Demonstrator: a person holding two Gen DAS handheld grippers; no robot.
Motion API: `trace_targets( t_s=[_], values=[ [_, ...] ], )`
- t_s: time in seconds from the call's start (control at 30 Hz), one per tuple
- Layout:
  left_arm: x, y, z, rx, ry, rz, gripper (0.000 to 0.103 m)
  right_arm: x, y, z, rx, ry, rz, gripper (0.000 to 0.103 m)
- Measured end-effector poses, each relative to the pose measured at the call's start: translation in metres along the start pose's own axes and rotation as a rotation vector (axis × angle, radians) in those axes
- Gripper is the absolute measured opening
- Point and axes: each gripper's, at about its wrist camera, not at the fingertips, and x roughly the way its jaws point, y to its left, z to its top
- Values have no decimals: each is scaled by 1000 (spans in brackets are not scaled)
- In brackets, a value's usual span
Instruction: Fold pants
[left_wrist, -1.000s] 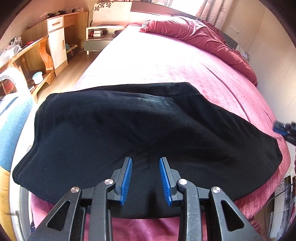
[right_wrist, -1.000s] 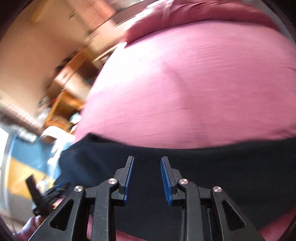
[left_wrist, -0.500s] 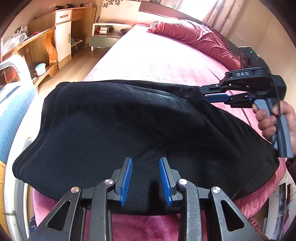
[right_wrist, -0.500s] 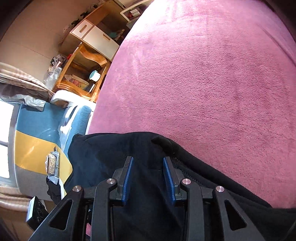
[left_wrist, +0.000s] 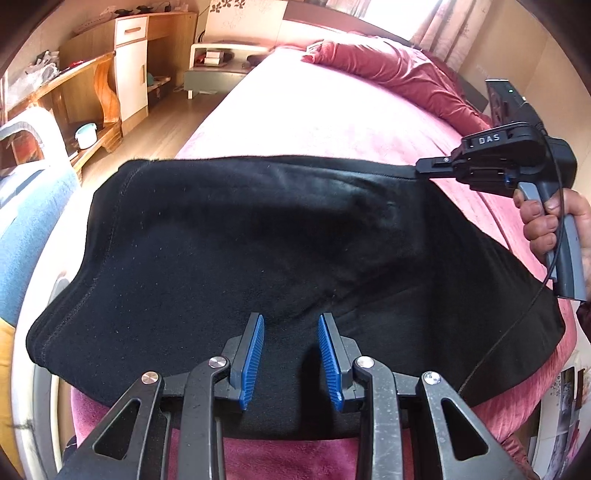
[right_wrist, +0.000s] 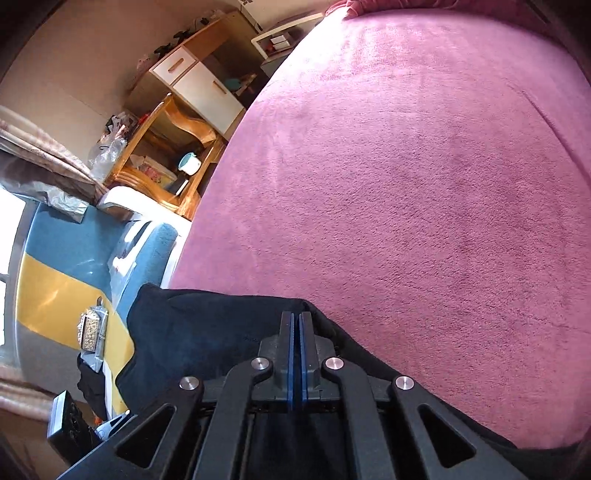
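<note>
Black pants lie folded across the near end of a pink bed. My left gripper hovers over their near edge, open, its blue pads apart with only flat cloth below them. A hand holds my right gripper at the far right corner of the pants, where its tips pinch the edge. In the right wrist view the right gripper has its blue pads pressed together on the far hem of the pants, with the pink bed beyond.
A crumpled red duvet lies at the head of the bed. Wooden shelves and a cabinet line the left wall, with a low nightstand beyond. A blue and yellow cushion sits by the bed's left side.
My right gripper swung in from the right edge to the far hem of the pants and closed on it. The left gripper has stayed open over the near edge.
</note>
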Motion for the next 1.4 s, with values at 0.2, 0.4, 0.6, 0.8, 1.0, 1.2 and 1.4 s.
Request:
trace_targets(
  t_s=[0.2,0.4,0.6,0.8,1.0,1.2,1.4],
  values=[
    [0,2,0,-14,-13,-10,31,-2,0,-5,-1,23,26,53],
    [-2,5,-4,-16,-19,-14,31,33,9,-13,-97,173,-24,23],
    [5,8,-1,-21,-10,31,31,19,13,-8,-91,25,-59,9],
    [12,2,5,-16,22,51,33,45,12,-15,-91,37,-180,10],
    [-43,58,6,-247,-64,-52,42,9,24,-27,-100,-39,-223,56],
    [-91,167,-11,-611,-112,-2,39,-24,41,-73,-98,-103,-185,56],
    [-87,213,-35,-761,-50,-45,40,-20,52,-144,-104,-56,-179,56]
  ],
)
